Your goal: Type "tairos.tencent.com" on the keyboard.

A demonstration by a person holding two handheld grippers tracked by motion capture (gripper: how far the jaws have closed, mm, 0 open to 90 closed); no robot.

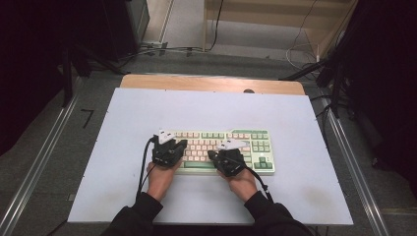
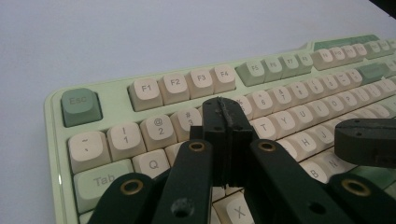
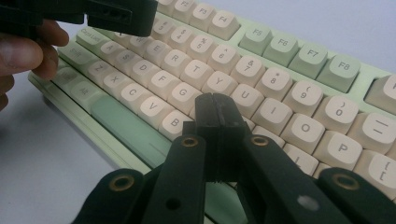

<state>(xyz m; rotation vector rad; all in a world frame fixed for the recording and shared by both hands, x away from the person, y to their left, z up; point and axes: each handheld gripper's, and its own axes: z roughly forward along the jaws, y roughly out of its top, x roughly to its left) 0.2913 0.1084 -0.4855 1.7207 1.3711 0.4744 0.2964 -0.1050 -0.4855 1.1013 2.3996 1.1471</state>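
A pale green keyboard (image 1: pixel 255 147) with cream and green keys lies on the white tabletop, near the front middle. My left gripper (image 1: pixel 168 150) hovers over its left half; its jaws are pressed together, tips (image 2: pixel 224 114) just above the keyboard (image 2: pixel 116 100) around the E and R keys. My right gripper (image 1: pixel 229 158) is over the middle of the board, shut too, tips (image 3: pixel 215 108) over the H and J area of the keyboard (image 3: pixel 299 65). Nothing is held in either. The left gripper's body (image 3: pixel 93 14) crosses the top left of the right gripper view, with fingers of a hand (image 3: pixel 23 51) beside it.
The white tabletop (image 1: pixel 147 113) spreads wide around the keyboard. A wooden strip (image 1: pixel 196 82) runs along the far edge. Cables (image 1: pixel 167 49) lie on the floor beyond, and metal rails (image 1: pixel 44 157) flank the table.
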